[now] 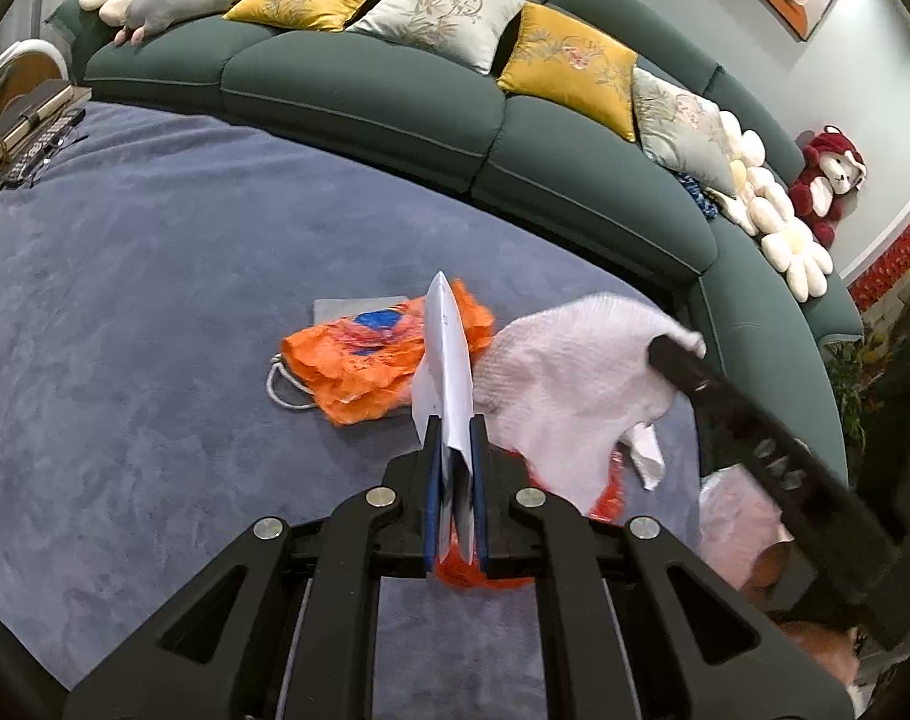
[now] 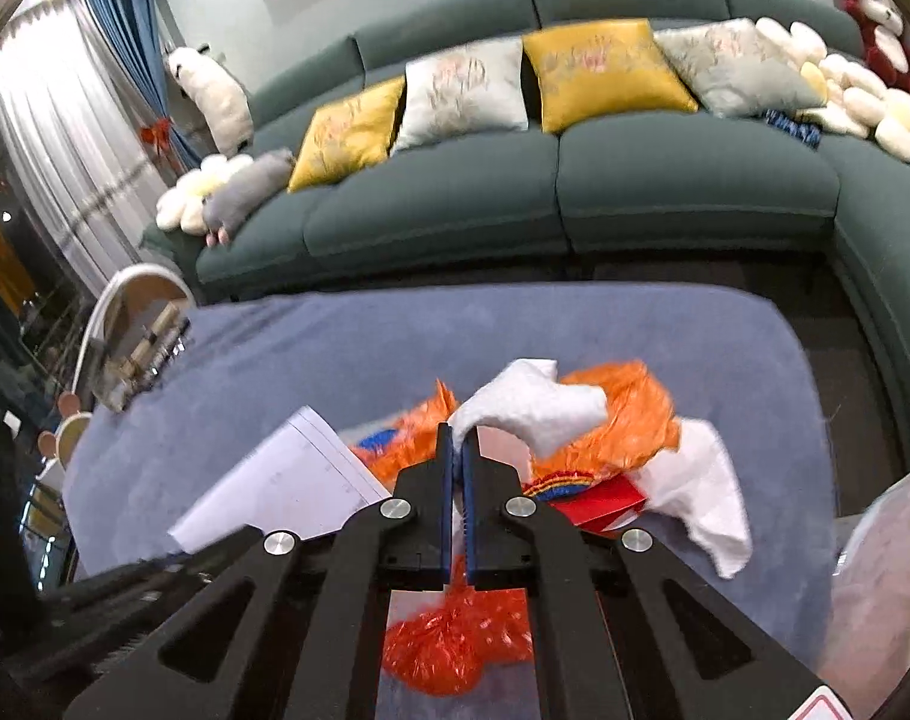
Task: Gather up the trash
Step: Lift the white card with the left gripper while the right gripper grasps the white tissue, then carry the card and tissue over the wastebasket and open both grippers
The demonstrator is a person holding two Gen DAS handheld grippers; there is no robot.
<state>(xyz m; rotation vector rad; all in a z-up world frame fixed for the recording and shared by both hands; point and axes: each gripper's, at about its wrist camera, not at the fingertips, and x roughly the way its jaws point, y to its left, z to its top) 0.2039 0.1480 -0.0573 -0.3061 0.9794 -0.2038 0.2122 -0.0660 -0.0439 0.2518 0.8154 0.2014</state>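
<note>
Orange bag (image 1: 359,366) partly hidden behind paper sheet (image 1: 446,372) and white cloth (image 1: 568,384). Pink item (image 1: 736,516) at right obscured, unidentifiable. Paper sheet's lower corner hidden in right view.

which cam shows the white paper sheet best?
Right wrist view: the white paper sheet shows its broad face with faint printed lines, lower edge hidden by the left tool. Left wrist view shows it edge-on, clamped in the left tool.
</note>
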